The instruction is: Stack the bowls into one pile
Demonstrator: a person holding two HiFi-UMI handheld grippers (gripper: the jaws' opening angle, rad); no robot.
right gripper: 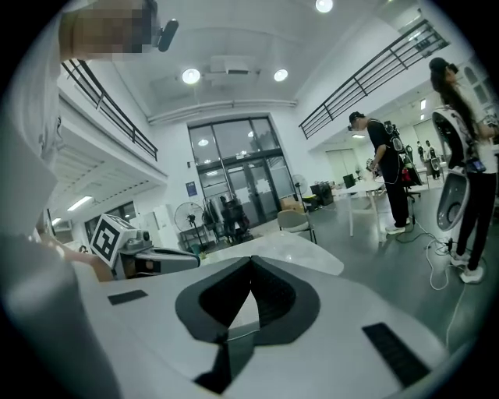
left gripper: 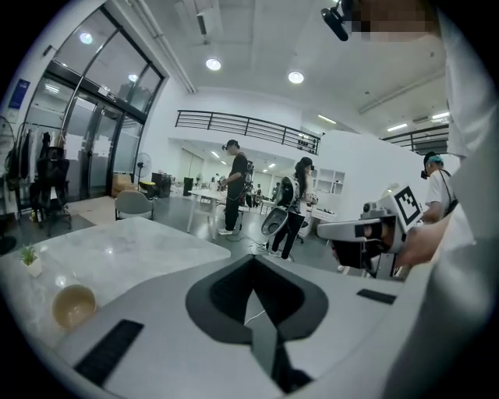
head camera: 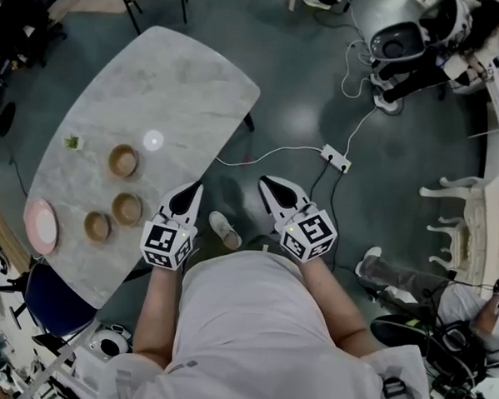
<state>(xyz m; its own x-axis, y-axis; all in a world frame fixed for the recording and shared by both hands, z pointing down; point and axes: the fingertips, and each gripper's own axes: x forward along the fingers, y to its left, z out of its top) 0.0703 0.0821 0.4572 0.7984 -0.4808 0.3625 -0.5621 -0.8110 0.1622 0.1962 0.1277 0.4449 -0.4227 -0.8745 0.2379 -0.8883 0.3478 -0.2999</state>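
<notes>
Marble table carried three bowls, all apart. My left gripper and right gripper were clenched, empty.

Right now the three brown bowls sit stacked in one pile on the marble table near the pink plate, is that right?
Not stacked. The head view shows the three brown bowls sitting singly, side by side, on the marble table near the pink plate.
</notes>
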